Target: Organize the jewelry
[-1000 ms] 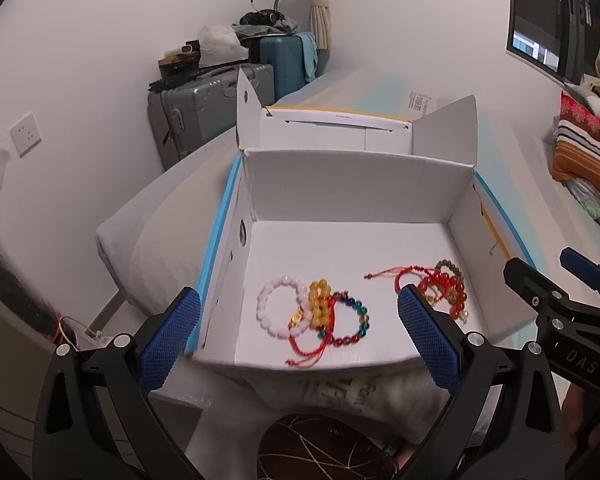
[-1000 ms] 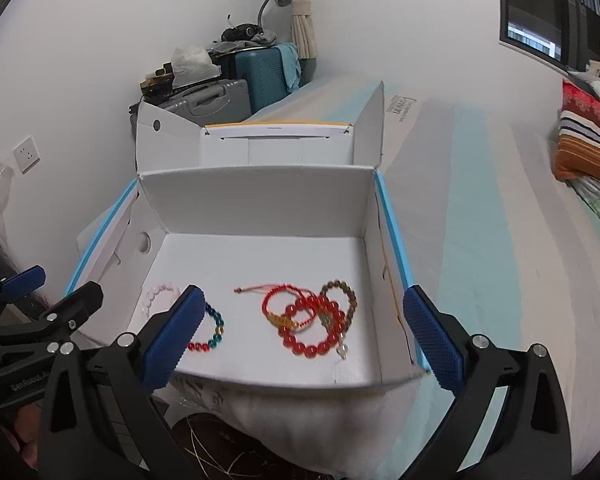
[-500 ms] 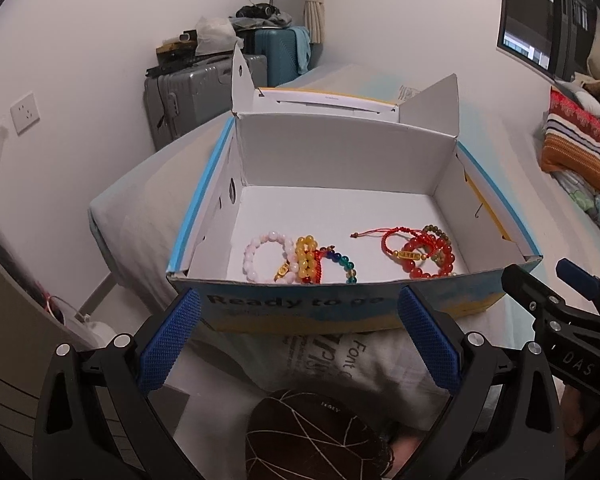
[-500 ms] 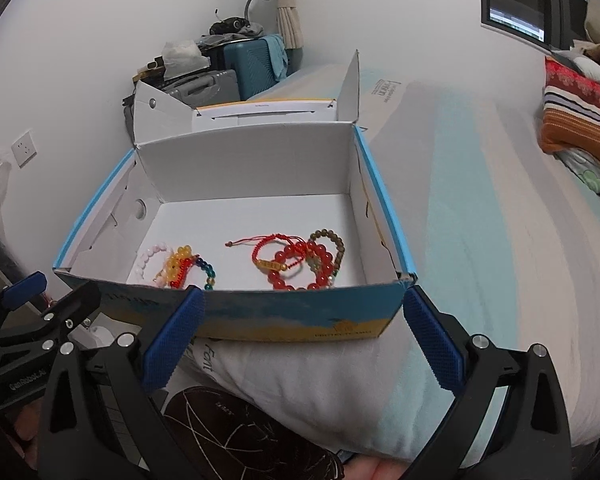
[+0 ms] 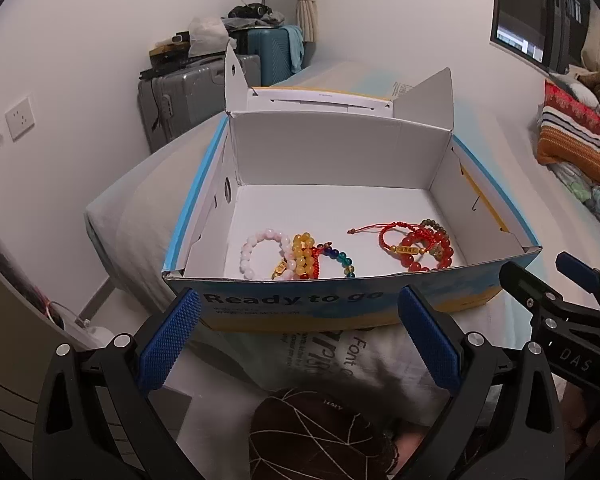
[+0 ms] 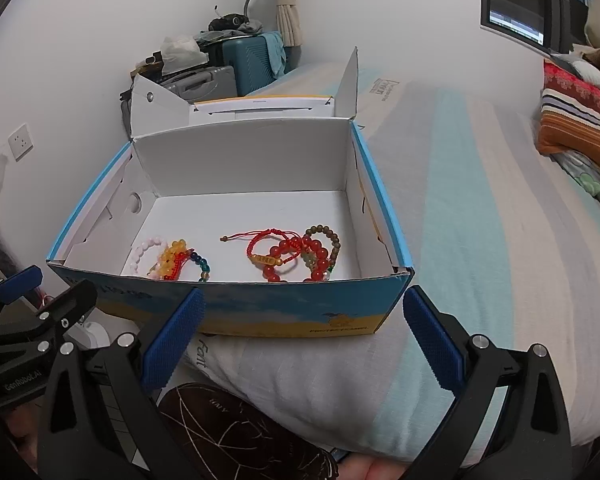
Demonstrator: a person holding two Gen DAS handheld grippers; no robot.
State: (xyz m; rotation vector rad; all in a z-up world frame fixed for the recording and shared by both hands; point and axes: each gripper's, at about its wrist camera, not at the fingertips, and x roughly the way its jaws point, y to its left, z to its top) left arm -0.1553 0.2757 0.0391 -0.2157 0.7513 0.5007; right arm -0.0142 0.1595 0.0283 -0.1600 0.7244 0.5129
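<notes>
Box: an open cardboard shoebox, white inside with a blue and yellow printed front (image 5: 300,308), sat on a white pillow at the edge of the bed (image 6: 480,216); its lid was folded back, which kept the whole floor of the box in reach from above.

Left cluster: a pink bead bracelet (image 5: 260,252), a yellow bead bracelet (image 5: 302,254) and a strand of dark multicoloured beads (image 5: 342,258) lay touching one another near the front wall, left of centre.

Right cluster: a red woven cord bracelet with a gold tube charm (image 5: 404,242), a bracelet of large red beads (image 6: 300,258) and a brown wooden bead bracelet (image 6: 328,236) overlapped, well apart from the first group; the split looked like a deliberate sorting into two piles.

Left gripper (image 5: 300,340): fingers spread wide, holding nothing, low in front of the box.

Right gripper (image 6: 304,338): fingers likewise wide and empty, outside the front wall.

Stage: probably near done, though tangles under the overlaps could not be made out.
</notes>
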